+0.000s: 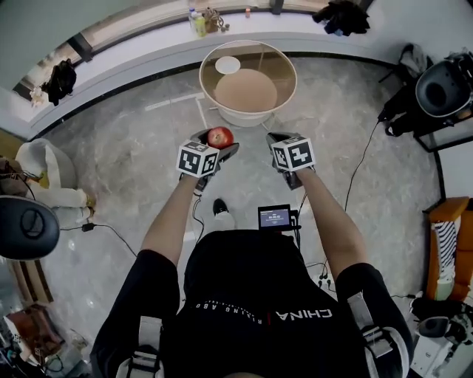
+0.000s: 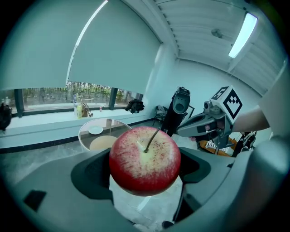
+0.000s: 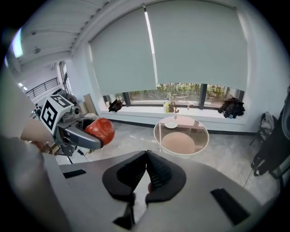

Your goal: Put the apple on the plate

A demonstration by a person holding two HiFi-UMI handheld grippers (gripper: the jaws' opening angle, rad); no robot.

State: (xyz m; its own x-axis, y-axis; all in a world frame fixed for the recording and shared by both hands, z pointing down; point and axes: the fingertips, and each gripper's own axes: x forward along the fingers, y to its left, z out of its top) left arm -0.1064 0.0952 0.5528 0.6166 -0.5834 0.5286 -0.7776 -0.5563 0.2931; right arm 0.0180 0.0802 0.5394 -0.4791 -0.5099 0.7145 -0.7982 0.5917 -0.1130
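A red apple with a pale top and a stem is clamped between the jaws of my left gripper, held in the air short of the table. In the right gripper view the same apple shows at the left. The small white plate lies on the far side of a round glass table; it also shows as a plate and a plate. My right gripper is level with the left, jaws pressed together with nothing between them.
The glass table stands on a marble floor with a round tan base under it. Bottles sit on the window ledge behind. A black chair is at the right, bags at the left, and cables cross the floor.
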